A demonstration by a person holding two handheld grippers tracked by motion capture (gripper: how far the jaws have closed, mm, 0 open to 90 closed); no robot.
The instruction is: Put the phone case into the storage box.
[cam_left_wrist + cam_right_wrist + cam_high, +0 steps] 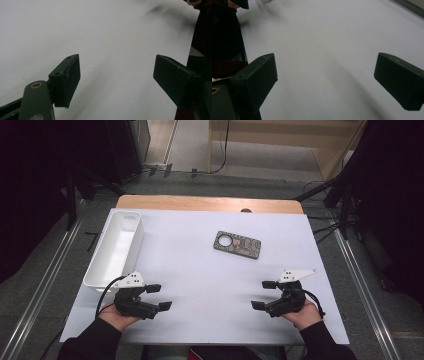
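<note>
A dark patterned phone case (237, 245) with a round camera hole lies flat on the white table top (200, 270), right of centre toward the back. My left gripper (160, 297) rests near the front left, jaws open and pointing right, nothing between them. My right gripper (264, 294) rests near the front right, jaws open and pointing left, also empty. In the left gripper view the left gripper (116, 80) has bare white surface between its jaws. In the right gripper view the right gripper (325, 80) likewise frames bare table.
A long white empty bin (116, 247) stands along the table's left edge, just behind my left gripper. A wooden strip (210, 203) borders the table's far edge. Dark stands and cables surround the table on the floor.
</note>
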